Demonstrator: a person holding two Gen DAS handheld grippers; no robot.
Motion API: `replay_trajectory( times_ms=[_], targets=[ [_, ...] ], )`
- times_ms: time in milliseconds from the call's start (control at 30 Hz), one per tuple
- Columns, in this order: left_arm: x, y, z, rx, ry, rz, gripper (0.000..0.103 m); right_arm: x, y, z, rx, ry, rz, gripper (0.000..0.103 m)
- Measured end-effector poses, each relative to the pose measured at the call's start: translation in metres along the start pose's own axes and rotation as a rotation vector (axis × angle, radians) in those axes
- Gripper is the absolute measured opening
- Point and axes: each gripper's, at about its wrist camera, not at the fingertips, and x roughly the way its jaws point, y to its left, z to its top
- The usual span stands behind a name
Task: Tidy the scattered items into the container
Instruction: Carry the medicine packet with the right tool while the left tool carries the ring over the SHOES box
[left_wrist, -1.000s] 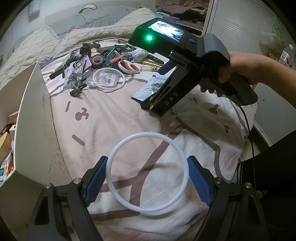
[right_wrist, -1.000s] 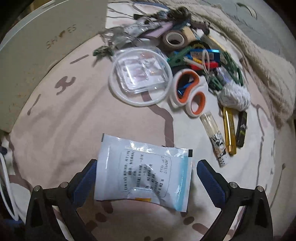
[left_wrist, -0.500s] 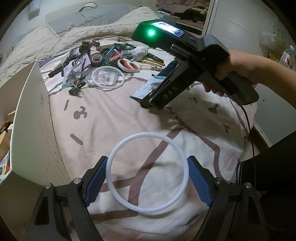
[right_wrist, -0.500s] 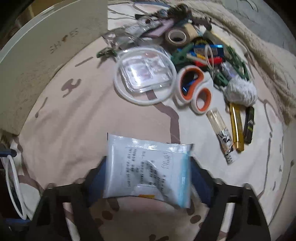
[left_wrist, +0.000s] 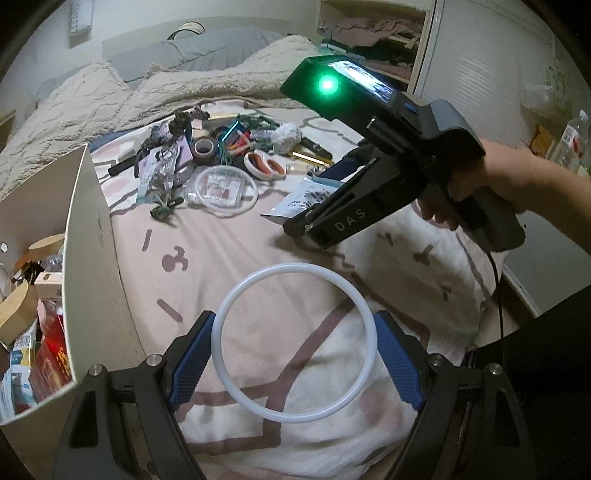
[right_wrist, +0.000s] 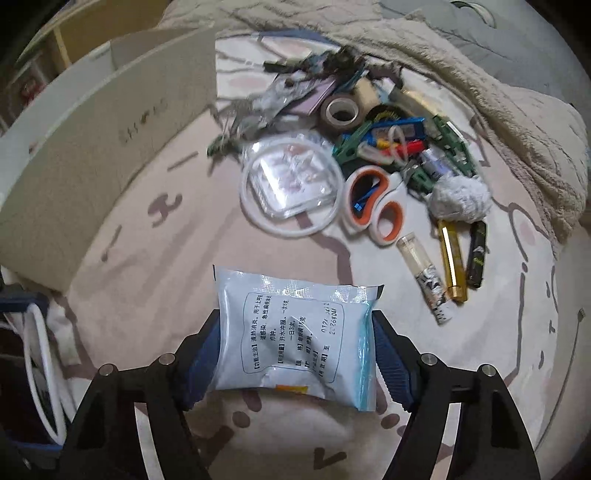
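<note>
Where it lay free, sachet (right_wrist: 295, 332) now sits clamped between right gripper (right_wrist: 295, 354) fingers (right_wrist: 388, 362).

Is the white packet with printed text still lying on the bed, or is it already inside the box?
Neither: the white packet is gripped between the right gripper jaws, outside the box.

Bed (right_wrist: 155, 258) with pink patterned sheet, as I see it.
Far across it I see clutter: a tape roll (right_wrist: 340, 112), scissors (right_wrist: 373, 205), a clear lidded case (right_wrist: 290, 179) and tubes (right_wrist: 424, 275); a cream blanket (right_wrist: 517, 122) lies beyond.
</note>
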Motion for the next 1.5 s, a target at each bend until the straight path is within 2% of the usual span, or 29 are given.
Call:
replay_trajectory(
  times_ms=[133,267,433,767,1033,1233,1500],
  targets=[
    [-0.006,-0.002,0.009,0.003,-0.025,0.012,0.085,-0.016,-0.003,0.000,0.037,-0.035,0.013,0.077],
    [-0.021,0.000,0.022,-0.009,-0.075,0.017,0.085,-0.026,0.014,0.009,0.061,-0.075,0.021,0.077],
    [-0.043,0.011,0.037,-0.040,-0.144,0.047,0.085,-0.044,0.008,0.018,0.101,-0.135,0.034,0.077],
    [-0.085,0.061,0.058,-0.171,-0.234,0.155,0.085,-0.081,0.014,0.041,0.141,-0.245,0.066,0.077],
    [-0.124,0.105,0.071,-0.234,-0.327,0.293,0.085,-0.106,0.036,0.068,0.126,-0.320,0.107,0.077],
    [-0.141,0.135,0.072,-0.279,-0.355,0.387,0.085,-0.117,0.055,0.094,0.101,-0.358,0.104,0.077],
    [-0.154,0.171,0.076,-0.351,-0.385,0.445,0.085,-0.131,0.078,0.130,0.099,-0.399,0.130,0.077]
  ],
)
